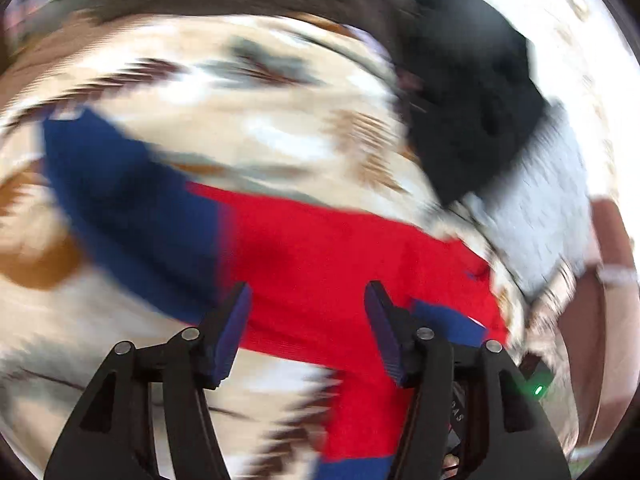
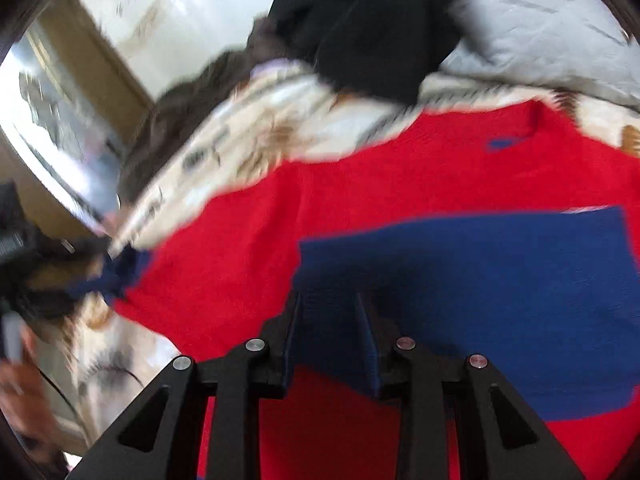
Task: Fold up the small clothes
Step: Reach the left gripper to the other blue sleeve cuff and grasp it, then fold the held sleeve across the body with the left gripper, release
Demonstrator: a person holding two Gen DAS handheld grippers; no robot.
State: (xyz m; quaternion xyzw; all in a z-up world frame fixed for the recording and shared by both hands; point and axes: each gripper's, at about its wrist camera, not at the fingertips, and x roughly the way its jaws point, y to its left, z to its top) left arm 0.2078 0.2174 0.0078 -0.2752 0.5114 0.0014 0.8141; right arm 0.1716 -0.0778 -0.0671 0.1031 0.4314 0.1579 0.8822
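**Left wrist view and right wrist view: both sets of fingers apart over a red and blue garment**

Left wrist view, lowest in the frame: the left gripper [image 1: 308,320] has its fingers standing wide with nothing between them, only the red and blue garment [image 1: 320,248] lying beyond and beneath. That gap reads as a release, or a reach toward the next fold point; which of the two I cannot tell. The picture is heavily blurred. The garment stretches from a blue part at centre left to a red body at lower centre, spread on a cream patterned bedcover [image 1: 248,120]. Farther off, at upper right, a black cloth [image 1: 472,92] lies heaped beside a grey pillow [image 1: 544,208].

Right wrist view, near the bottom: the right gripper [image 2: 330,332] keeps its fingers narrow but parted, hovering over a blue panel of the garment [image 2: 400,168]. No fabric shows pinched between them. The blue panel lies across the red body, which suggests a sleeve laid inward as part of a fold. Beyond, the bedcover [image 2: 256,136] crosses the frame on a slant, with the black cloth [image 2: 368,28] and grey pillow [image 2: 532,20] at the top. The left gripper is not clearly visible here.
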